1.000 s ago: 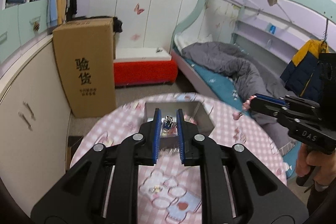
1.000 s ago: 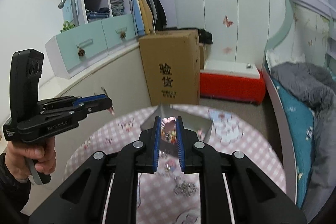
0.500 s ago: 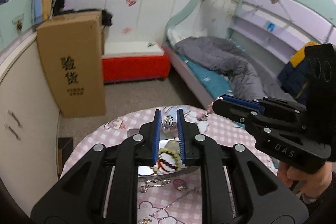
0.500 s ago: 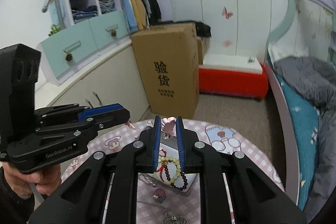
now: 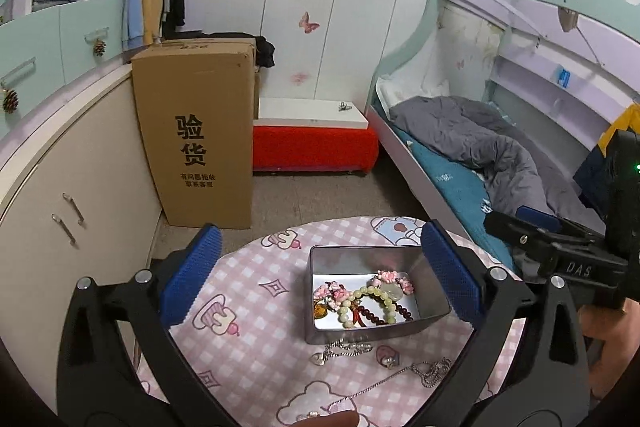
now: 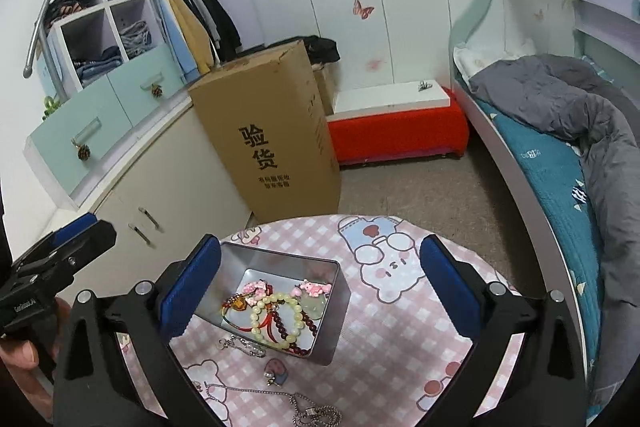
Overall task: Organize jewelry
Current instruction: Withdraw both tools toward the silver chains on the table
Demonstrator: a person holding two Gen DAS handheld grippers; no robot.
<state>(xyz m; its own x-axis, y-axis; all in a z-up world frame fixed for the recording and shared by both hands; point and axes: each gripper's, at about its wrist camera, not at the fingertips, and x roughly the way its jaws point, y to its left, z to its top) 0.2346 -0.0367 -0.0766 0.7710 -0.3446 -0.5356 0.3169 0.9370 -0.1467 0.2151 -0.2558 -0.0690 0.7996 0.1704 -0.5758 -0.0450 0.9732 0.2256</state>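
A silver metal tin (image 5: 320, 311) (image 6: 334, 315) stands on the round pink checked table (image 5: 248, 307) (image 6: 400, 339). It holds pink charms and bead bracelets (image 5: 372, 303) (image 6: 280, 315). Silver chain necklaces (image 5: 400, 379) (image 6: 304, 407) and a small pendant (image 5: 320, 359) lie loose in front of the tin. My left gripper (image 5: 320, 275) is open and empty above the tin. My right gripper (image 6: 320, 283) is open and empty above the tin's right side. Each gripper shows at the edge of the other's view, the right one (image 5: 560, 251) and the left one (image 6: 56, 259).
A tall cardboard box (image 5: 196, 131) stands on the floor beyond the table, beside a red bench (image 5: 316, 147). Cream cabinets (image 5: 60, 195) run along the left. A bed with a grey duvet (image 5: 472, 147) is at the right.
Both grippers have opened from shut on small jewelry pieces and pulled back higher above the table. The jewelry they held is no longer between the fingers.
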